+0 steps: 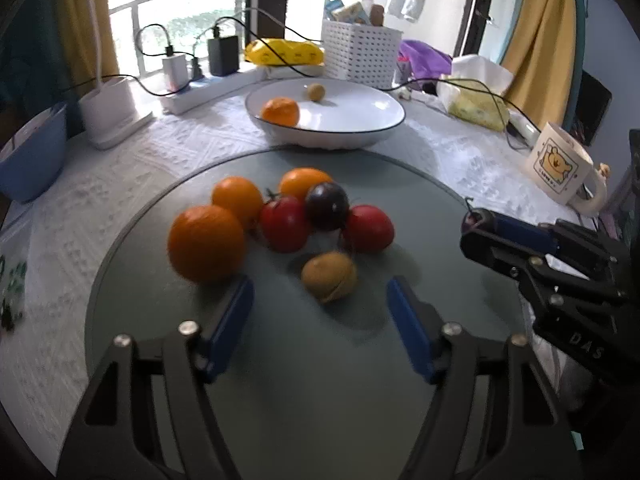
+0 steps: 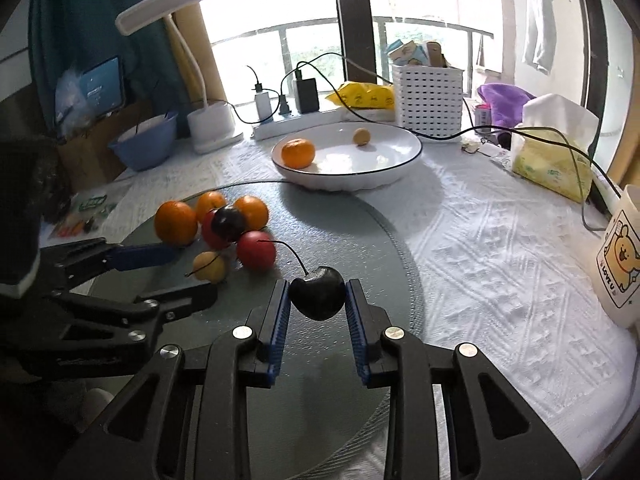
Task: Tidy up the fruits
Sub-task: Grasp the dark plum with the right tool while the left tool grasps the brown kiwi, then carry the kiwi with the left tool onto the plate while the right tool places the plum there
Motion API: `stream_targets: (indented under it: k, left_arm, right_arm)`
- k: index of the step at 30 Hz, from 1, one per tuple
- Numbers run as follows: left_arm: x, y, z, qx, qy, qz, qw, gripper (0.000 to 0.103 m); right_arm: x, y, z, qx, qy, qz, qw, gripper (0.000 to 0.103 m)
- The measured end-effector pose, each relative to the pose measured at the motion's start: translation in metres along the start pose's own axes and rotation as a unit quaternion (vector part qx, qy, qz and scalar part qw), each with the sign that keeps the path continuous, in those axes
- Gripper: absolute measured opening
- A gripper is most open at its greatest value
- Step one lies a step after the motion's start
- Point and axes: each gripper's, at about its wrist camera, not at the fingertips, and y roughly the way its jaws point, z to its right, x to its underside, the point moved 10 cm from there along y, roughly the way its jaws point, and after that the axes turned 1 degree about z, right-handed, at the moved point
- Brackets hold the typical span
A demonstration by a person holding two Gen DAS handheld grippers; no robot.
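Observation:
A pile of fruit lies on the round grey mat (image 1: 320, 360): three oranges (image 1: 206, 242), two red tomatoes (image 1: 285, 224), a dark plum (image 1: 327, 205) and a small tan fruit (image 1: 329, 276). My left gripper (image 1: 320, 300) is open, just in front of the tan fruit. My right gripper (image 2: 318, 300) is shut on a dark cherry (image 2: 318, 298) with a long stem, held above the mat. It also shows in the left wrist view (image 1: 476, 224). A white plate (image 2: 400, 160) behind holds an orange (image 2: 298, 153) and a small tan fruit (image 2: 361, 136).
A bear mug (image 2: 618, 264) stands at the right. A white basket (image 2: 428, 100), tissue pack (image 2: 552, 160), power strip with cables (image 2: 280, 120), lamp base (image 2: 212, 124) and blue bowl (image 2: 146, 148) line the back by the window.

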Motion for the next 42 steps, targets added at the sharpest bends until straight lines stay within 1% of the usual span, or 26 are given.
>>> stream_targets:
  k: [2, 4, 7, 10, 21, 32, 42]
  left_arm:
    - [-0.003, 0.005, 0.000, -0.005, 0.008, -0.007, 0.9999, 0.054]
    - [-0.004, 0.009, 0.002, -0.003, 0.014, -0.013, 0.9998, 0.042]
    - [-0.004, 0.013, 0.005, -0.003, 0.025, -0.019, 0.9995, 0.032]
    - [-0.004, 0.013, 0.008, 0.000, 0.032, -0.021, 0.9993, 0.030]
    - [0.012, -0.004, 0.016, 0.021, 0.036, -0.024, 0.9988, 0.030]
    - [0.020, -0.036, 0.011, 0.026, 0.030, 0.004, 0.9992, 0.030]
    - [0.011, -0.065, -0.004, 0.024, 0.015, 0.043, 0.9987, 0.030]
  right_arm:
    - [0.000, 0.001, 0.004, 0.000, 0.007, 0.000, 1.000, 0.030]
    - [-0.001, 0.001, 0.007, -0.002, 0.013, 0.000, 1.000, 0.030]
    - [-0.001, 0.002, 0.007, -0.004, 0.014, 0.001, 1.000, 0.030]
    - [-0.001, 0.003, 0.007, -0.006, 0.014, 0.000, 1.000, 0.030]
    - [-0.001, -0.001, 0.002, 0.002, 0.007, 0.004, 1.000, 0.030]
    - [-0.007, -0.016, -0.021, 0.002, -0.018, 0.018, 1.000, 0.030]
    - [-0.012, -0.025, -0.041, 0.001, -0.040, 0.026, 0.999, 0.030]
